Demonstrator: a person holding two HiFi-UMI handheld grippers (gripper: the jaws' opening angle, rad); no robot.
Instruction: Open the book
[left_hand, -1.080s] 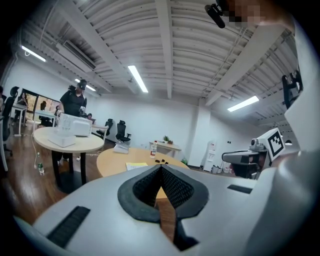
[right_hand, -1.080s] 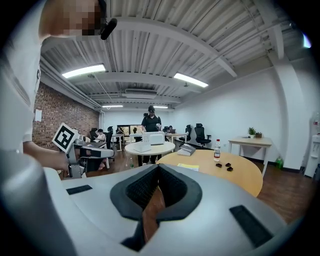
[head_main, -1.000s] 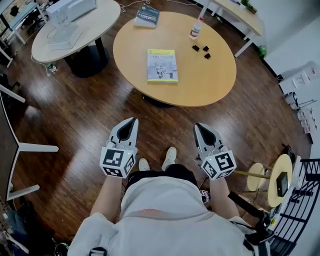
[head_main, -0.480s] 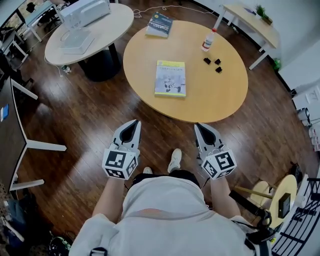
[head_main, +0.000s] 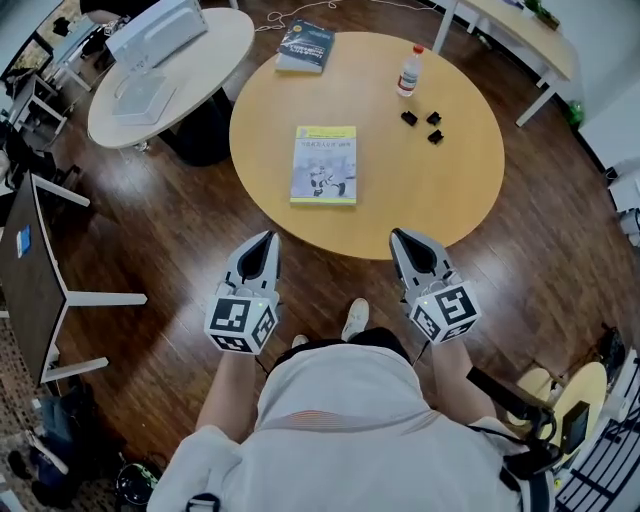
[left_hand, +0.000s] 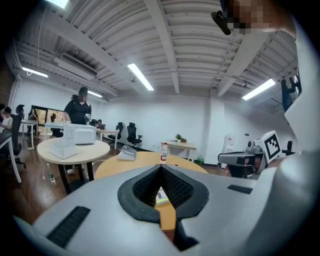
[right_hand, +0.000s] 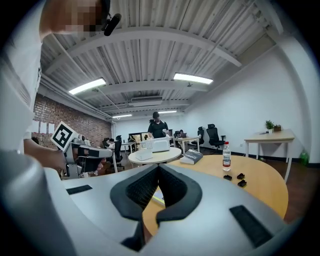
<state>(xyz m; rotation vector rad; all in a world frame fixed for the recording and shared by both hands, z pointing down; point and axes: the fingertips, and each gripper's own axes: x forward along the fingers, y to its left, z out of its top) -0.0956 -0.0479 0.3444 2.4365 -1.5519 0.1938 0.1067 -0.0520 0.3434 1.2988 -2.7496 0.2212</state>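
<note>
I walk the rig up to the round table (head_main: 430, 200), and over the last second the wooden top has slid nearer in the head view. Its near edge now lies just ahead of both tools, where bare floor separated them a moment ago. The left gripper (head_main: 265, 240) and the right gripper (head_main: 400, 236) hold the same level, side-by-side pose as before. Each claw is pinched fully together with nothing between its pads, as each gripper view confirms. The book (head_main: 324, 165) lies flat and closed, cover up, on the near-left part of the table. It has not shifted on the table. It sits beyond the tips and between their two lines, somewhat closer to the left one. A second book (head_main: 305, 46), a bottle (head_main: 408, 72) and small black clips (head_main: 421, 124) sit farther back, well apart from it. I judge this as approach only: the opening has not begun. The cover is not yet within reach, and a claw would probably have to part to catch its edge.
</note>
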